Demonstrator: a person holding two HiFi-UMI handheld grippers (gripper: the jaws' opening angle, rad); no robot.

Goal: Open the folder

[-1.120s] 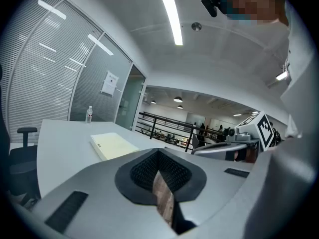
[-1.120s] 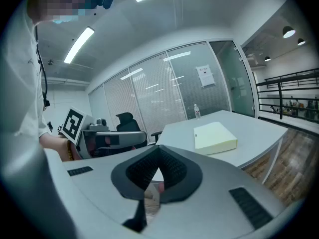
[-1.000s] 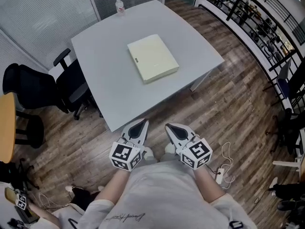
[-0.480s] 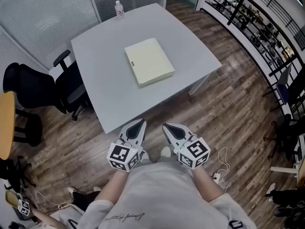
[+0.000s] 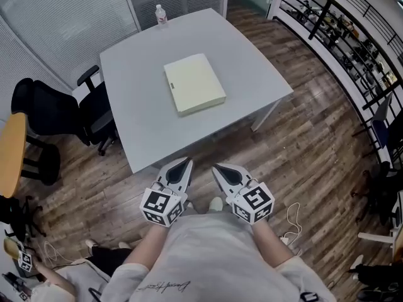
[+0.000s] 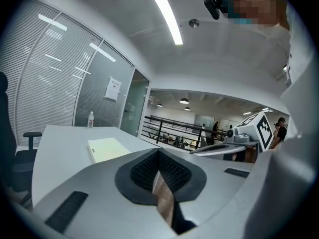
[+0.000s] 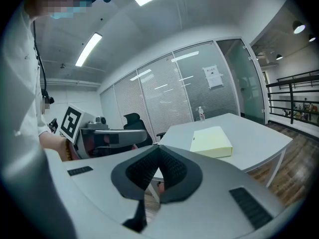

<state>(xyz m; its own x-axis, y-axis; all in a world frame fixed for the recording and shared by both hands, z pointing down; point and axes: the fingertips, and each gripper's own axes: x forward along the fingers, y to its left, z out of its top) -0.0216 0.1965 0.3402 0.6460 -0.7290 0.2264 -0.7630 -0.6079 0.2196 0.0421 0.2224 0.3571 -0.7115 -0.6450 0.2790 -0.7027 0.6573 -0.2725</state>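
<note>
holding nothing, left gripper point(image 5: 186, 162) and right gripper point(image 5: 218, 168) hover; folder point(image 5: 194, 83) closed on table point(image 5: 135, 99)

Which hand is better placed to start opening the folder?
Right, narrowly. Left tool and right tool are both shut, short of the table; the folder seems hinged at its marked left edge, so its free edge faces right.

Bright, even light falls from ceiling strips point(image 6: 168, 18), and the tabletop point(image 5: 138, 87) shows no hard shadows. All views bow strongly at the edges. Both gripper views fade into black corners.
</note>
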